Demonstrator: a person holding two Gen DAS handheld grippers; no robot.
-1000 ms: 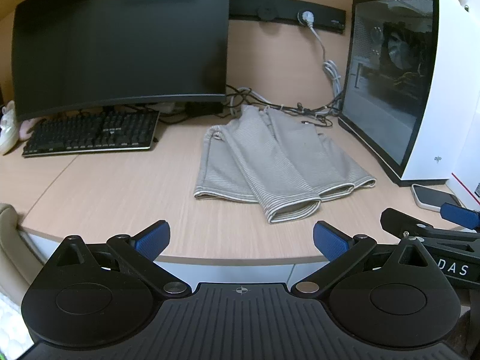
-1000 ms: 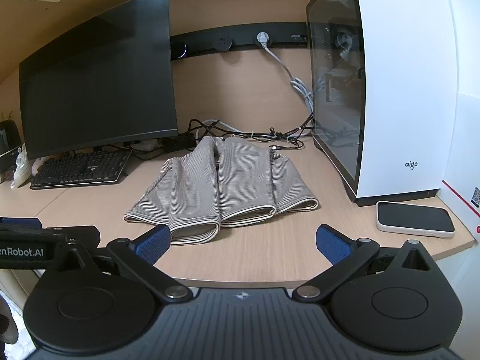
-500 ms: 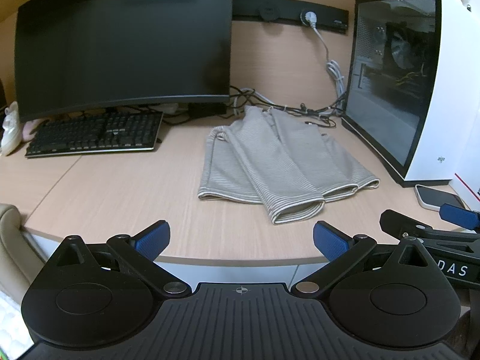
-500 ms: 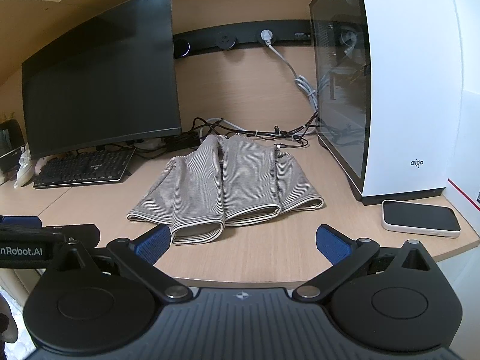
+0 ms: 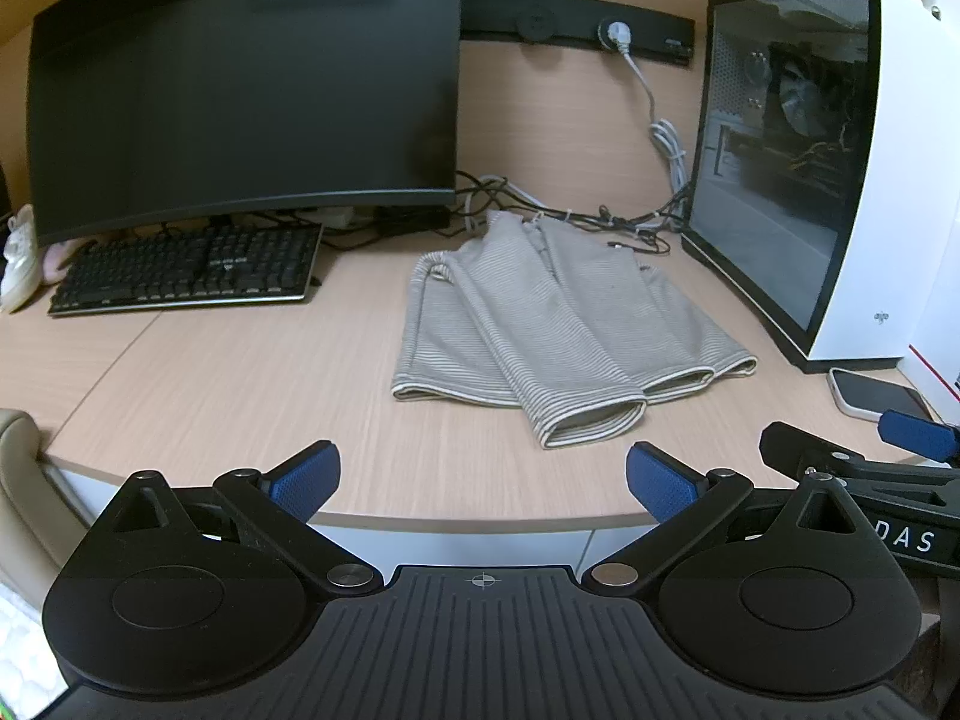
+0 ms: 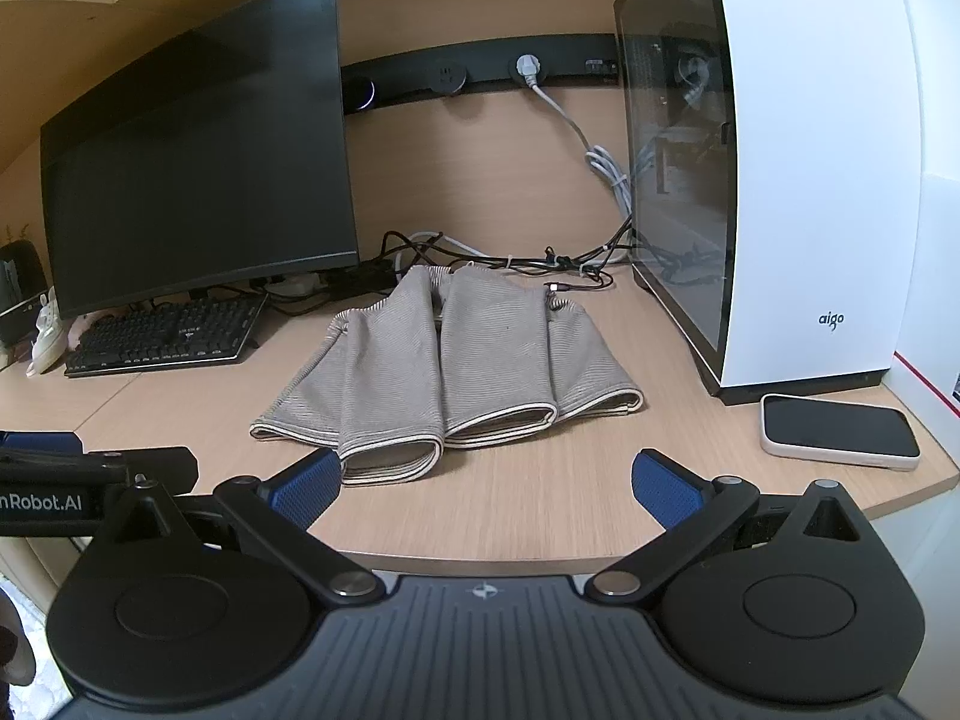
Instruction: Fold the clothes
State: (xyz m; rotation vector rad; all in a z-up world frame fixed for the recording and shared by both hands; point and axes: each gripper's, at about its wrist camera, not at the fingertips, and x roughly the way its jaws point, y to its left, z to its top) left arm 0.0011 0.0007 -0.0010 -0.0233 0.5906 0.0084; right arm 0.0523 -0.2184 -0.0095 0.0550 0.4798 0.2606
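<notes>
Bare tabletop [image 5: 228, 396] lies open in front and left of the striped garment [image 5: 540, 330]. A computer case [image 6: 780, 192] walls off the right, with a phone [image 6: 840, 432] at its foot. Behind, cables [image 6: 516, 258], monitor [image 5: 240, 90] and keyboard [image 5: 186, 270] crowd the back.

One garment [image 5: 558, 324], monitor [image 5: 240, 90], keyboard [image 5: 186, 270], perhaps one phone [image 6: 840, 432].

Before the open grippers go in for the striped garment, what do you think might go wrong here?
1. The striped garment has its far edge against loose cables; dragging the cloth may snag them.
2. The phone lies near the desk edge beside the right gripper; a wide sweep might knock it off.
3. The left gripper could pinch only one overlapped layer.
</notes>
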